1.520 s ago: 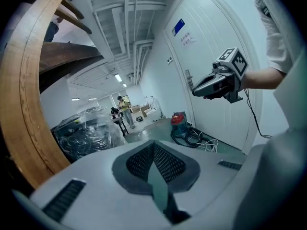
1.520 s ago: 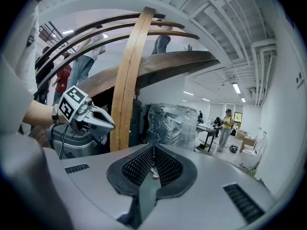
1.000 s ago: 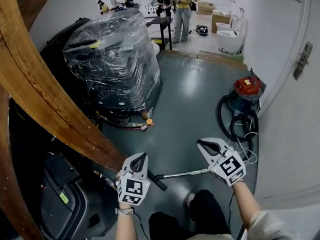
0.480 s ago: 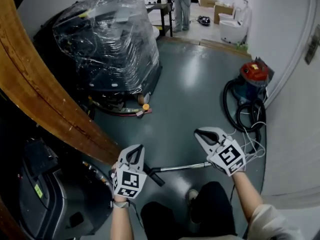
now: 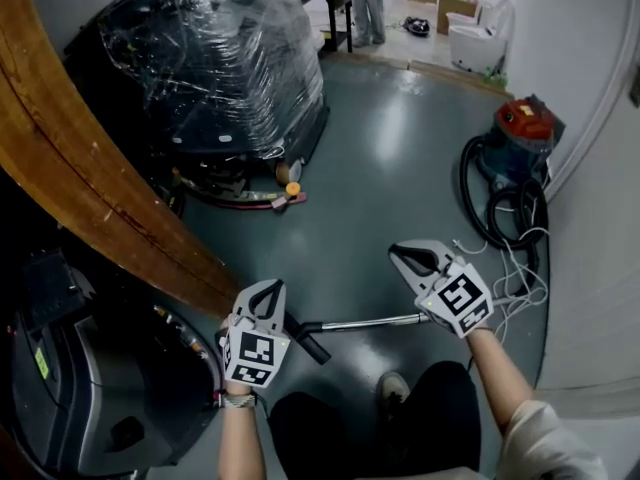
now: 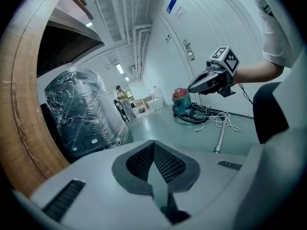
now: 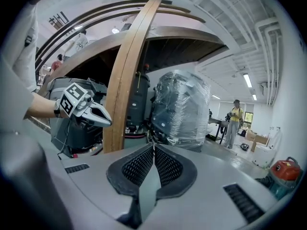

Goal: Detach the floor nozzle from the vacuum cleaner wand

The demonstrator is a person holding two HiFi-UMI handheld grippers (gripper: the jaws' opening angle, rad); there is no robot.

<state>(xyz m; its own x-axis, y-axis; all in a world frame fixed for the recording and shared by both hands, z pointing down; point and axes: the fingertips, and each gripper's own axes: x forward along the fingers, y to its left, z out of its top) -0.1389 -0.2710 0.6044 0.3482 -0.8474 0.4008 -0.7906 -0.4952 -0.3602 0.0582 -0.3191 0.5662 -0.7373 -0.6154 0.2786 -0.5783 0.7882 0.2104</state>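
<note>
The wand (image 5: 365, 322) is laid flat on the floor (image 5: 390, 158), just in front of the person's legs, with the black floor nozzle (image 5: 306, 340) at its left end, apparently not yet separated. The joint is thus set within reach of both hands.

The left gripper (image 5: 268, 290) is held just above the nozzle end and the right gripper (image 5: 404, 259) above the far end of the tube. This is judged to be a stance for one end to be pinned while the other is pulled.

Nothing is gripped yet. The left gripper's fingers (image 6: 168, 163) are pressed together with only bare floor seen past them, and the right gripper's fingers (image 7: 139, 166) are likewise closed on nothing. They would have to be parted before either piece could be taken.

The red vacuum cleaner (image 5: 525, 128) is left standing well apart by the wall, its hose (image 5: 497, 208) coiled beside it, so the wand is free to be worked on alone.
</note>
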